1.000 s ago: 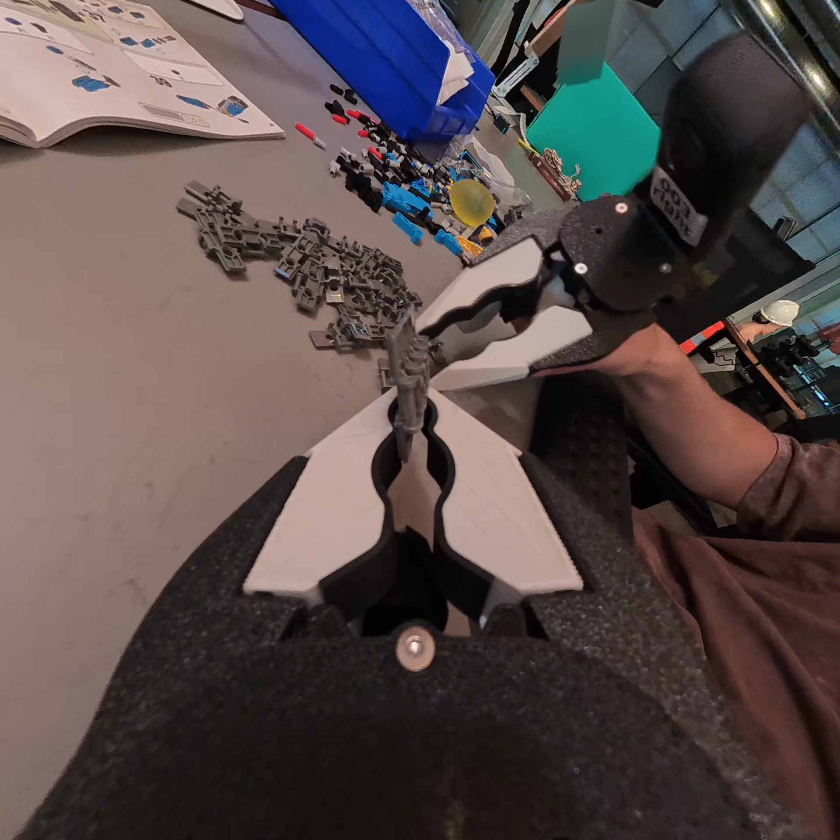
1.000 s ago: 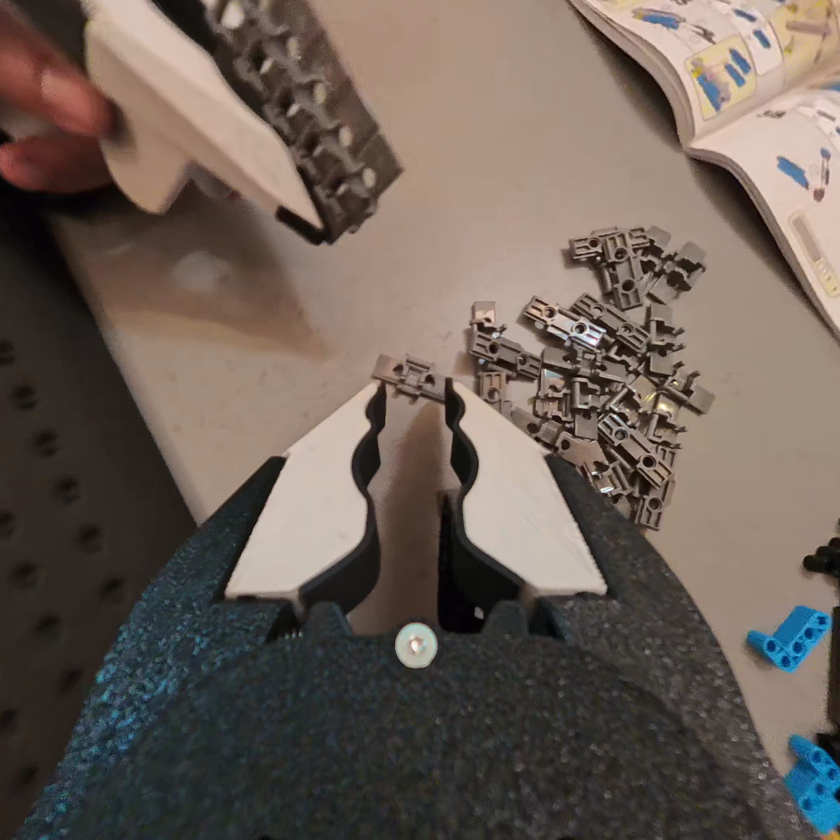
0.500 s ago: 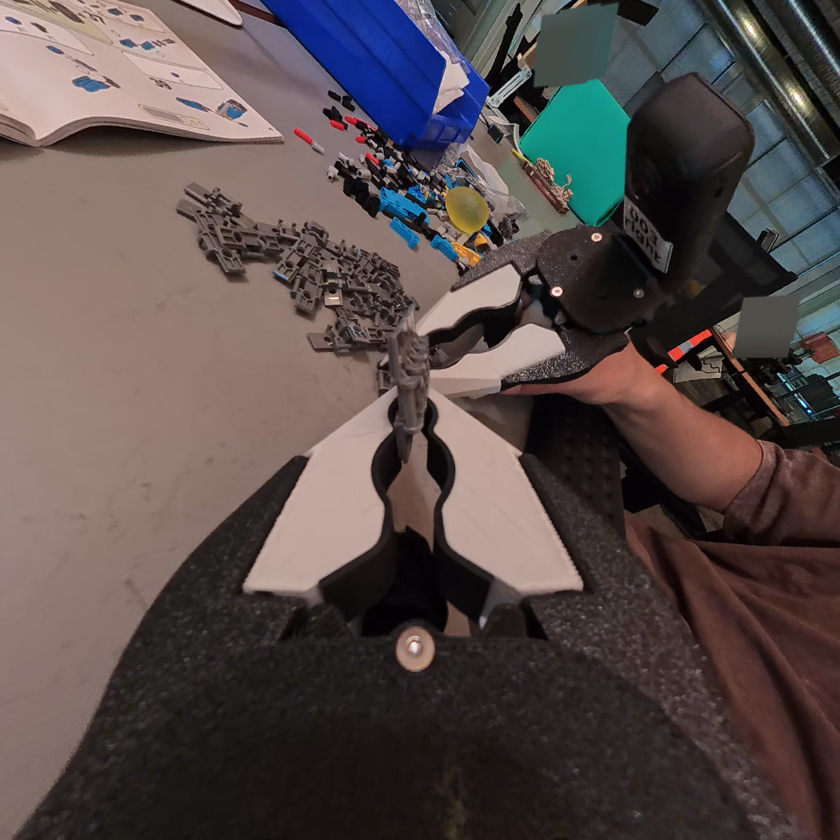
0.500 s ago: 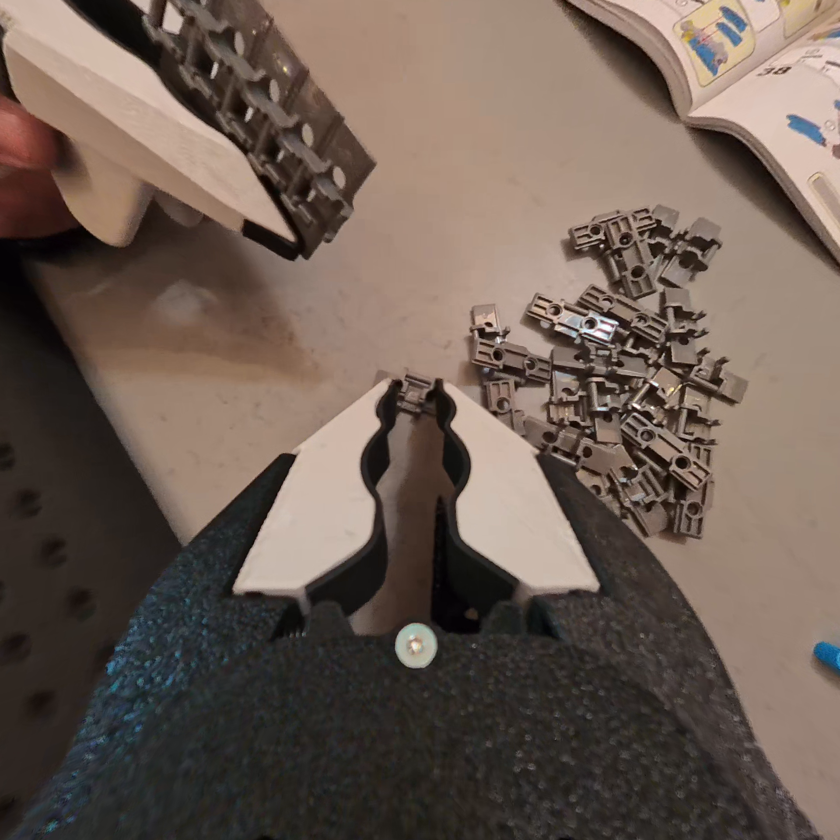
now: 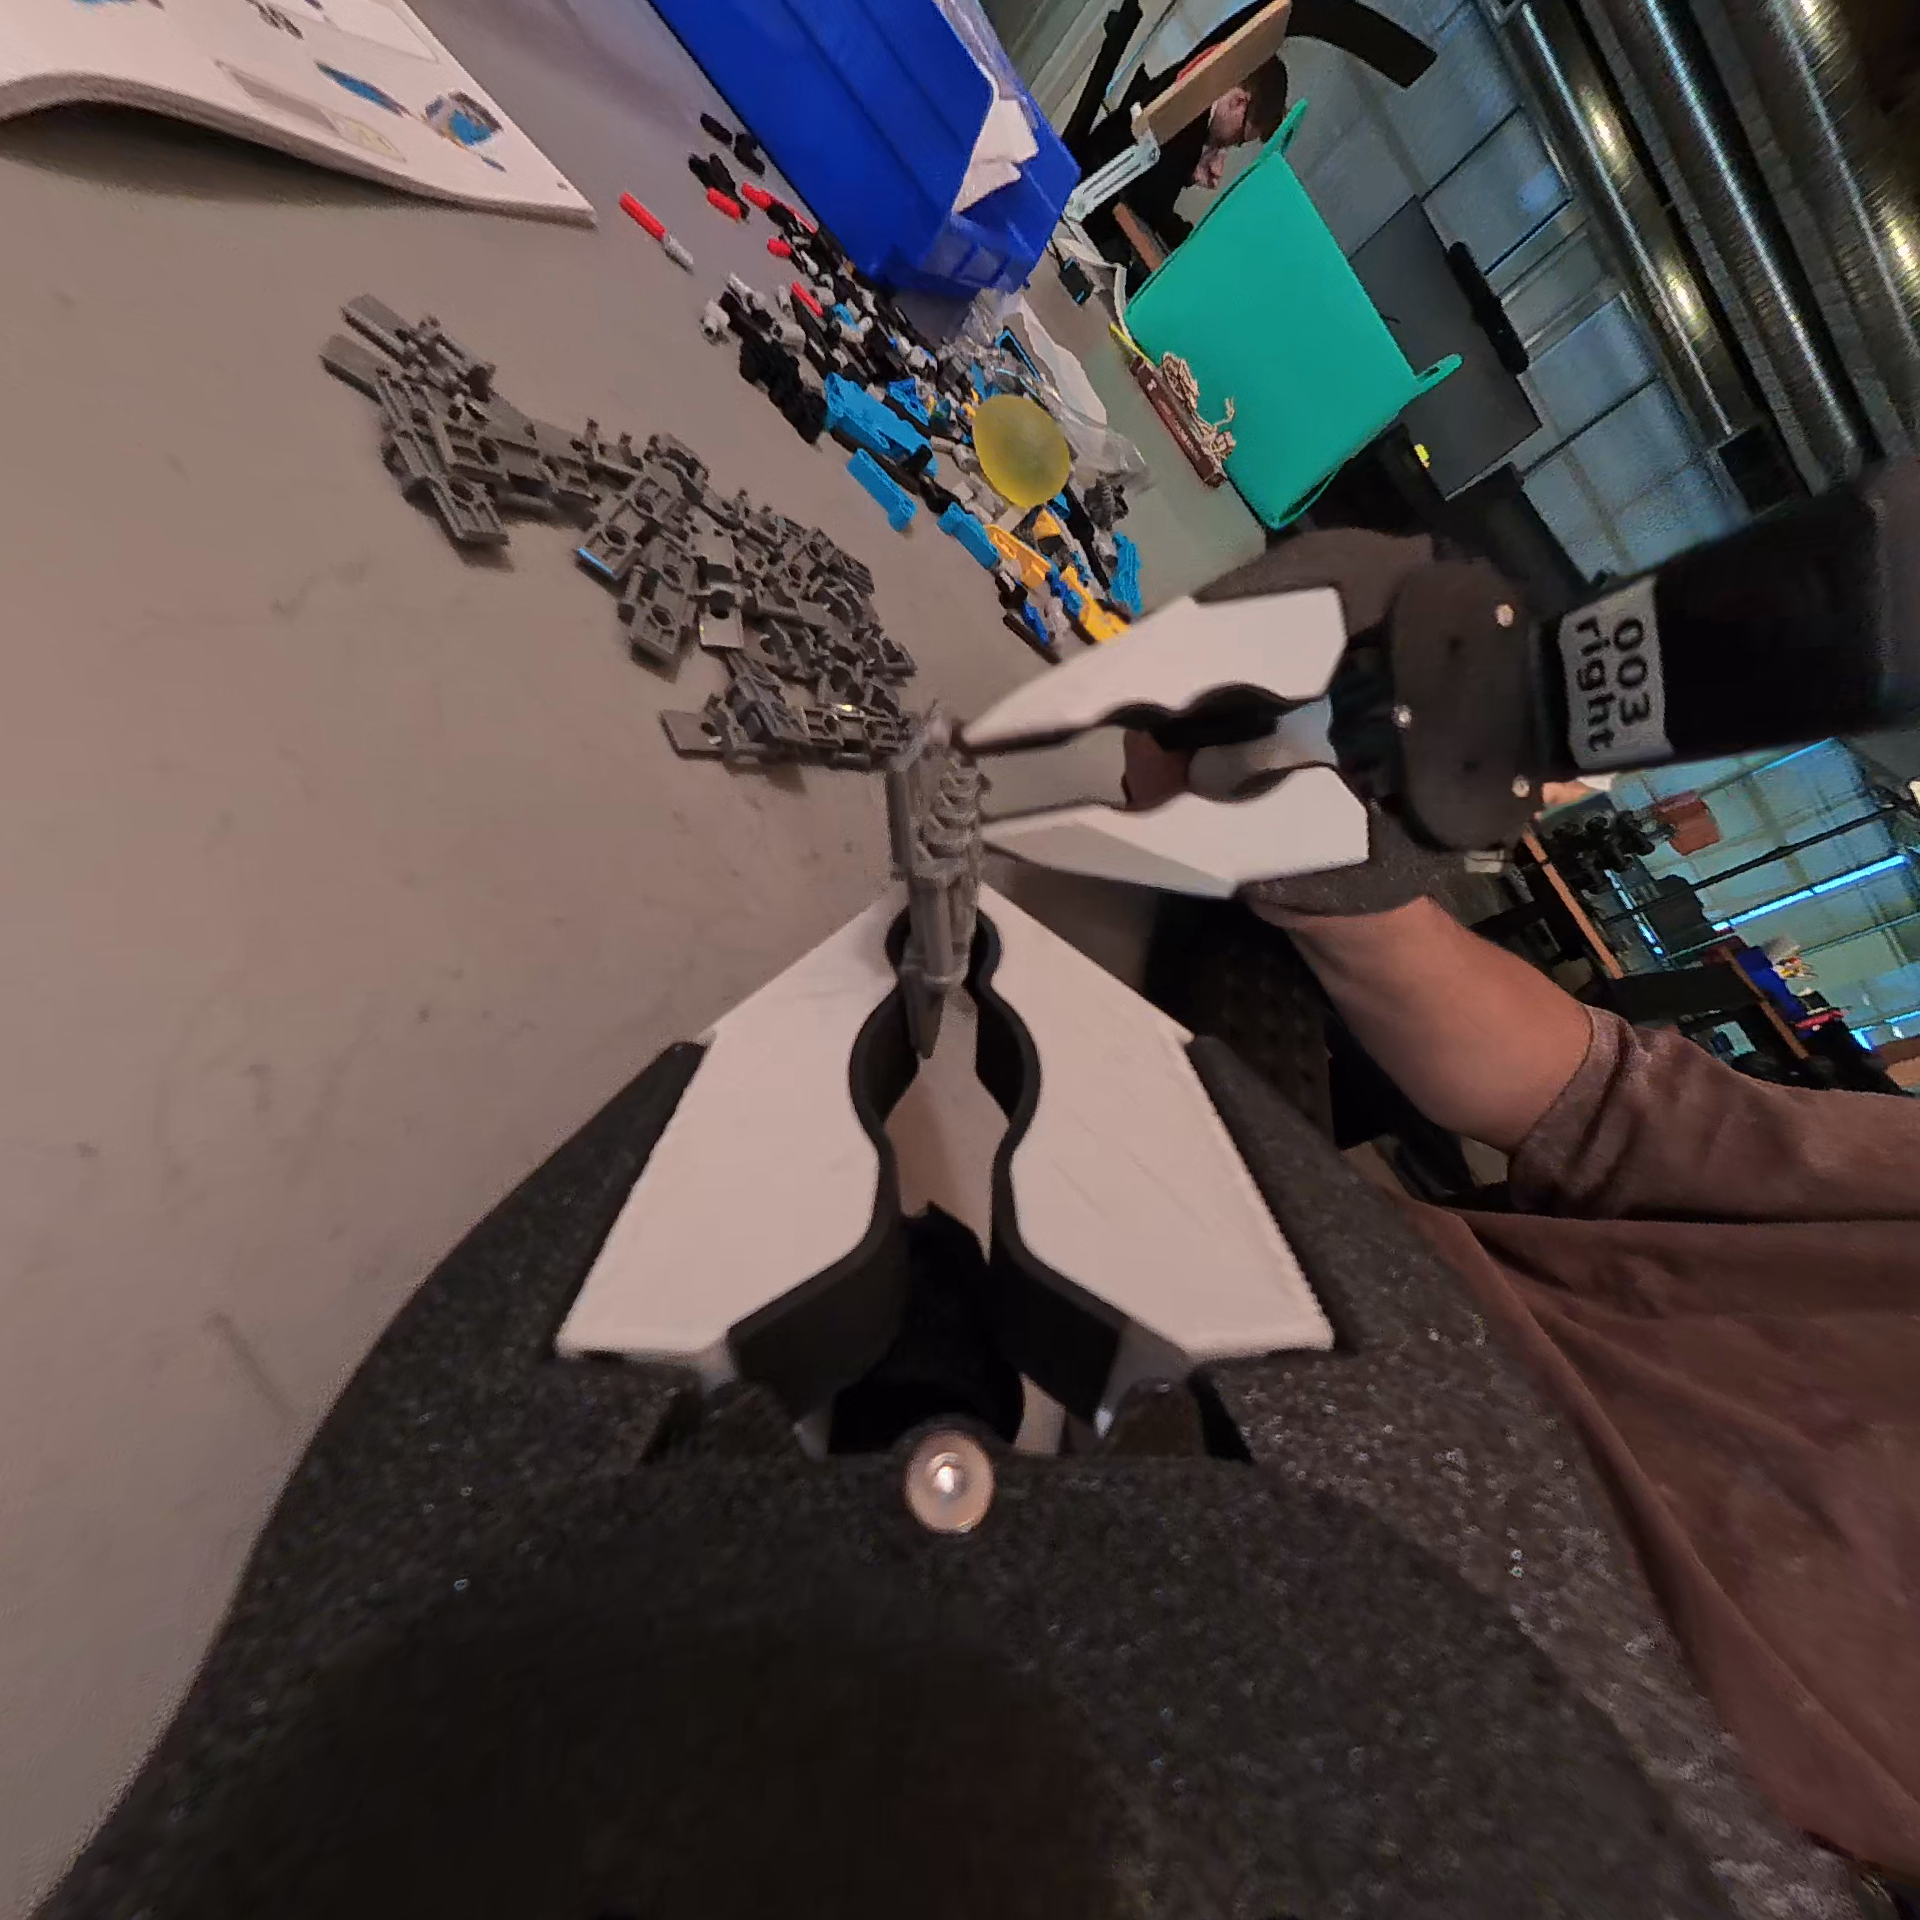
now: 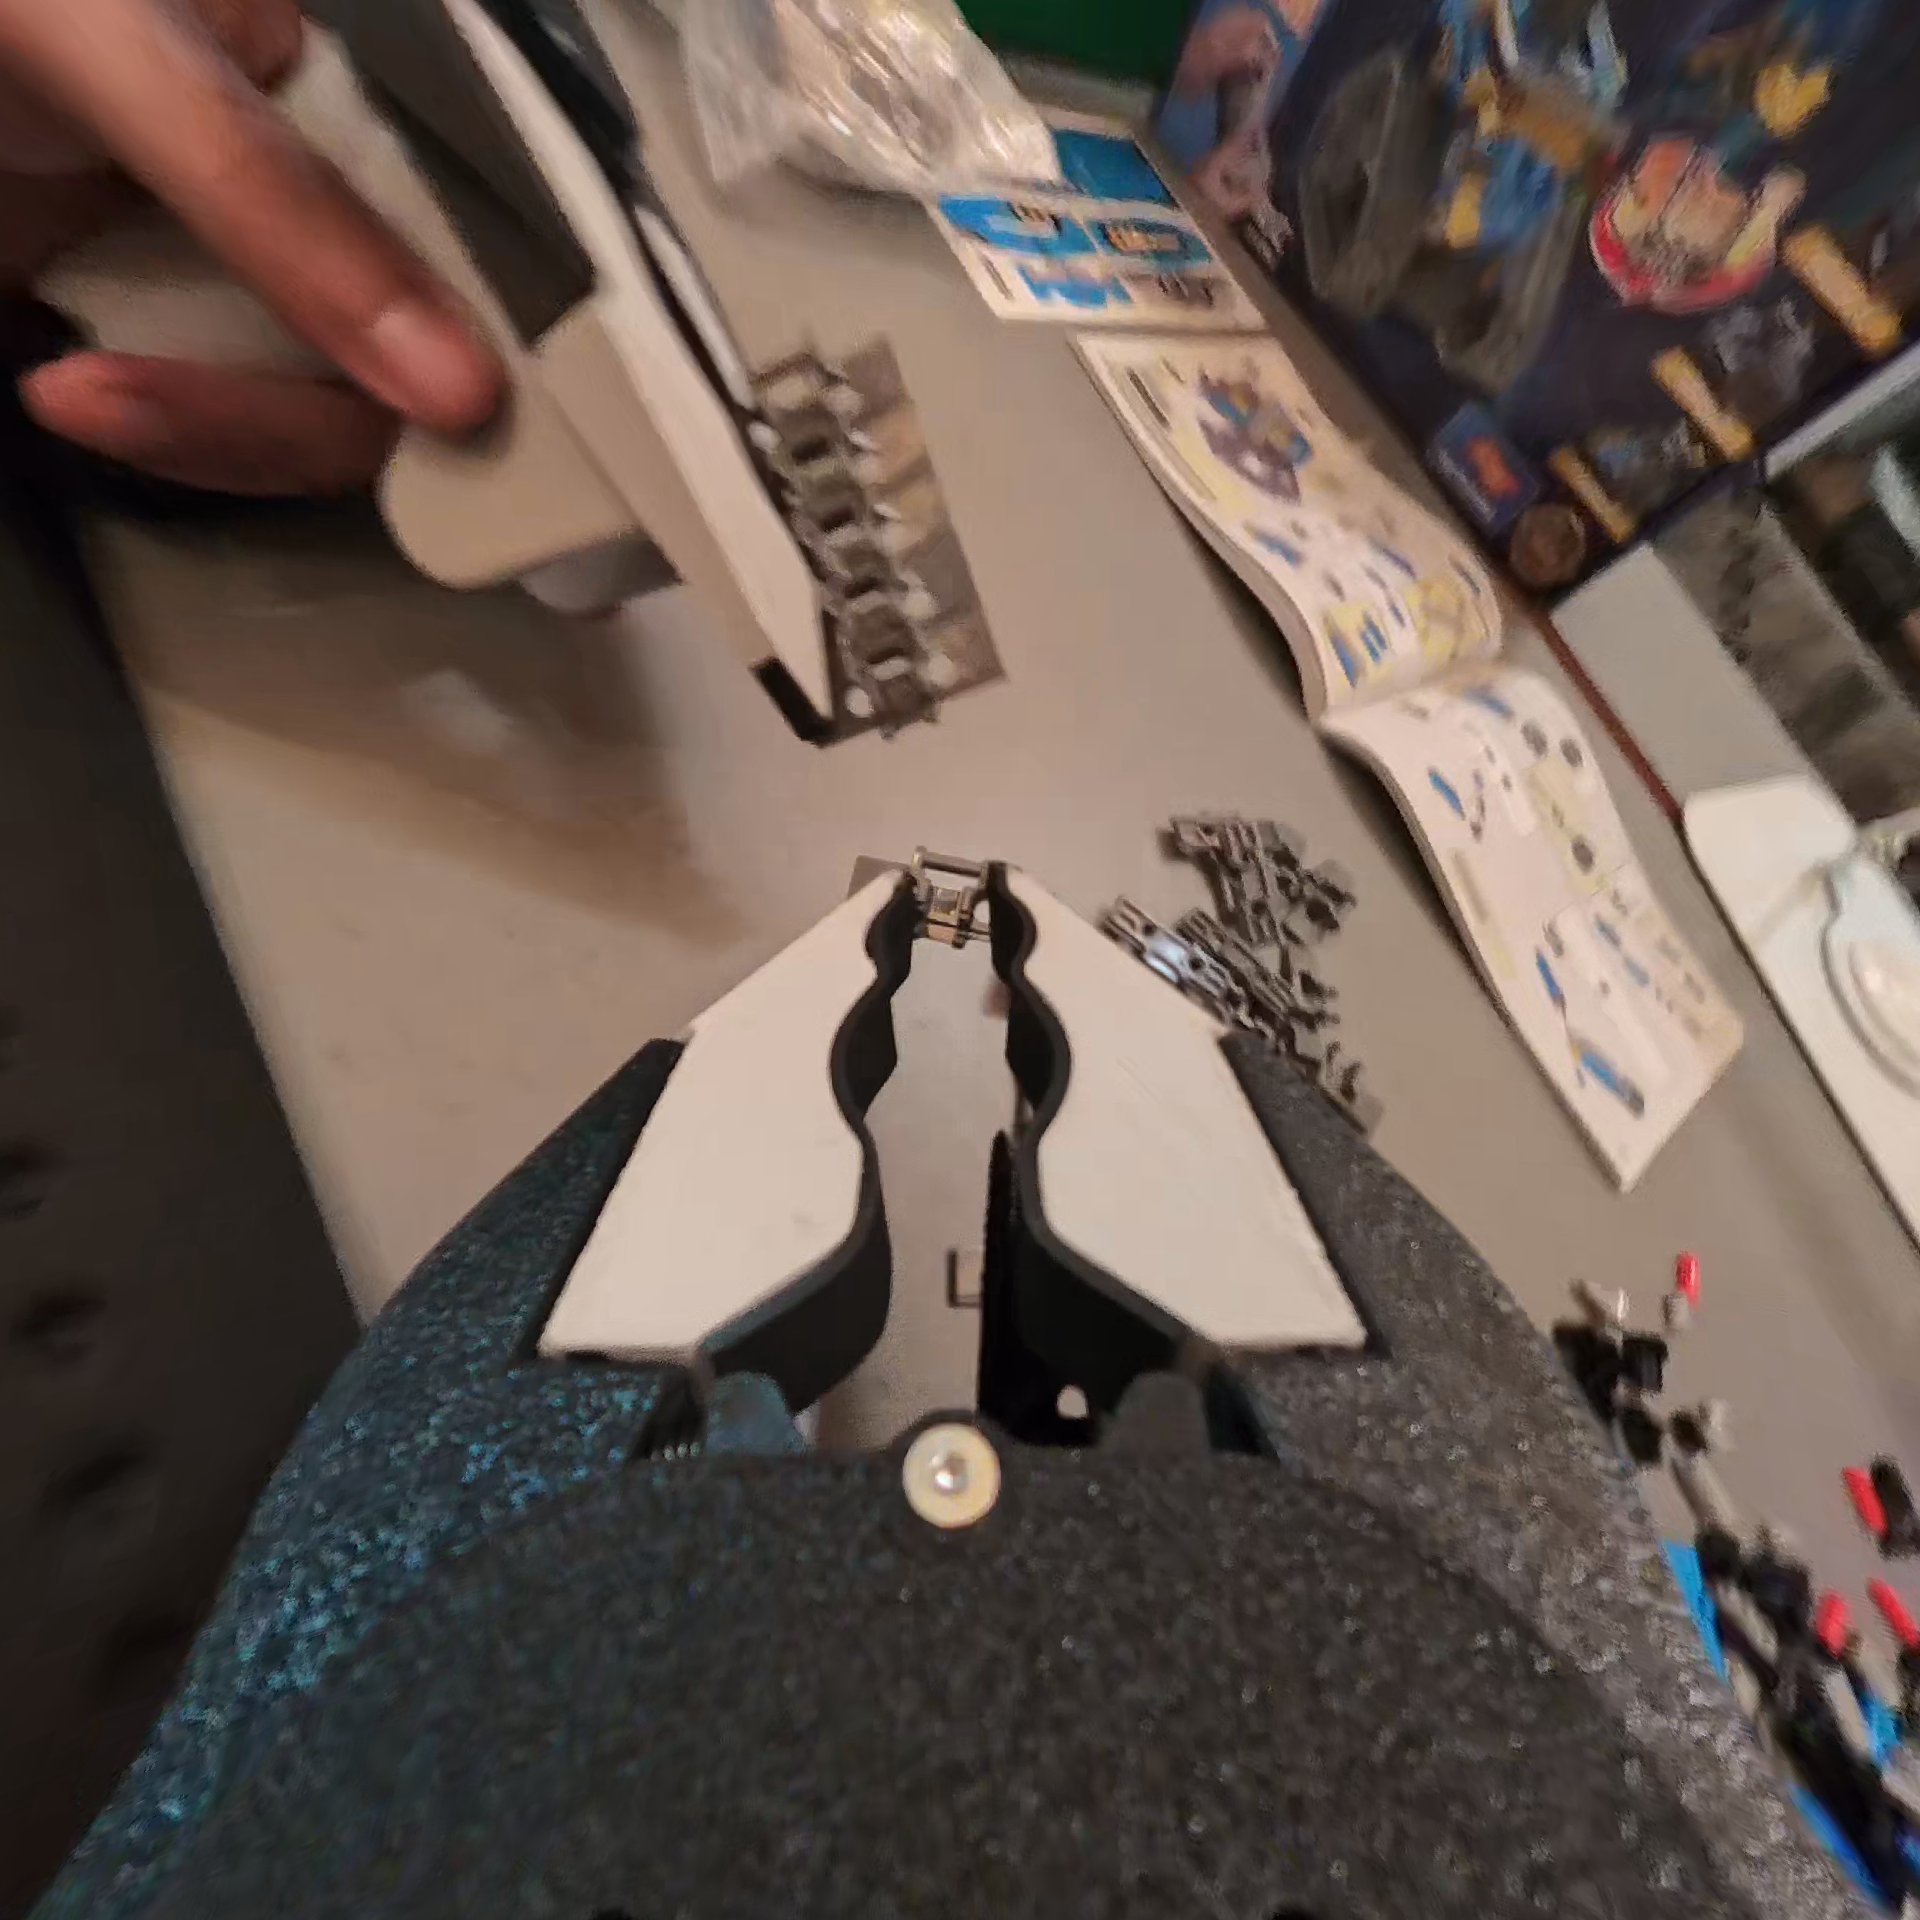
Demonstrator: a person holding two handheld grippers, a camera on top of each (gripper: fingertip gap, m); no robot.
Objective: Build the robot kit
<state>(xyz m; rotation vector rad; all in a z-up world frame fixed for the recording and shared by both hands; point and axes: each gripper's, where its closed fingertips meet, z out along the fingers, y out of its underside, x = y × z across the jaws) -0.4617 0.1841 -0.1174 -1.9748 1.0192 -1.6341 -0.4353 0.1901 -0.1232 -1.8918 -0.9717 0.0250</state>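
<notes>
Two claws grip grey links: left (image 5: 940, 925) a chain (image 5: 935, 831), right (image 6: 951, 899) one link (image 6: 948, 904)

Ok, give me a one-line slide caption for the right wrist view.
Right gripper pinching one small grey link above the table, left gripper holding a grey chain strip nearby.
</notes>
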